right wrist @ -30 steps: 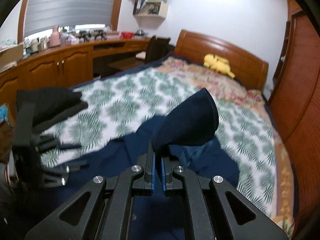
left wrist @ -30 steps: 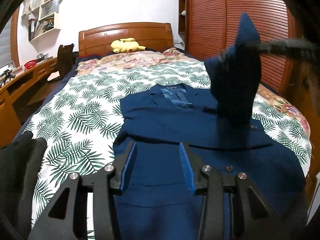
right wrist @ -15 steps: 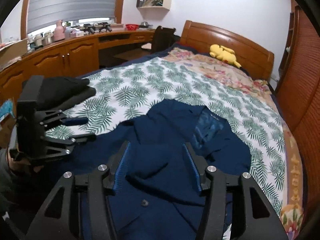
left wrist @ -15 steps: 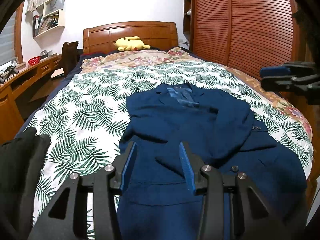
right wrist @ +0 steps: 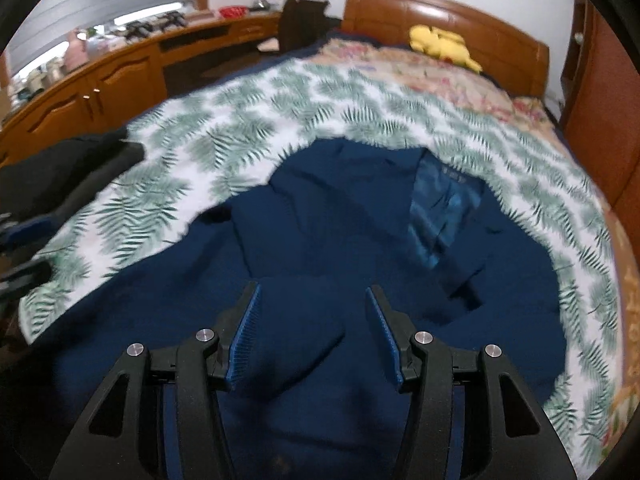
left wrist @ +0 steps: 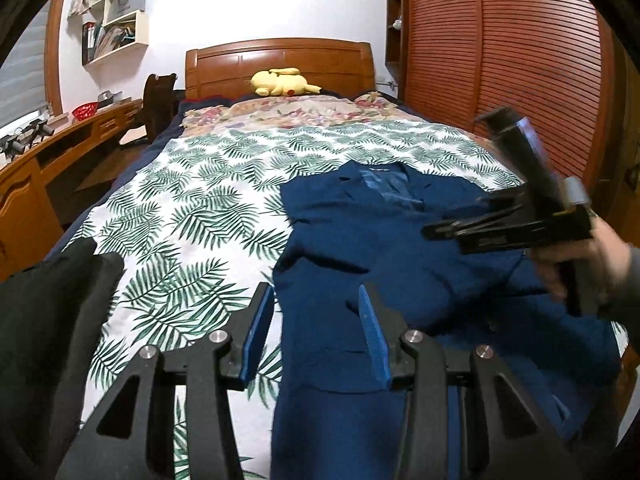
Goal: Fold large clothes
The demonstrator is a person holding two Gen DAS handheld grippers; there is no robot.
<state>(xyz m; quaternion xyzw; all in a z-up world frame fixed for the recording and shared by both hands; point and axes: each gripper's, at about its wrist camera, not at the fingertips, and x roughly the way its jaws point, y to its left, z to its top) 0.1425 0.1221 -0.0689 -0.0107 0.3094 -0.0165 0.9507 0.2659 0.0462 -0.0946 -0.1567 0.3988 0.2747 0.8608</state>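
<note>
A wide bed fills most of both views, covered by a white spread printed with green fern leaves, with a flowered quilt across its far end against a wooden headboard. A tall slatted wooden wardrobe stands along one side of the bed, and a long wooden desk runs along the other under a window blind. The navy jacket lies flat on the near half of the bed, collar toward the headboard, its lighter blue lining showing at the open neck, and one sleeve is folded across the front. A pile of black cloth sits at the near edge of the bed beside the jacket. A yellow plush toy rests at the headboard. The left gripper hovers over the jacket's near side edge with its blue pads wide apart and nothing between them. The right gripper hangs above the folded sleeve, also spread wide and empty; in the left view it appears blurred, held in a hand over the jacket's far side.
</note>
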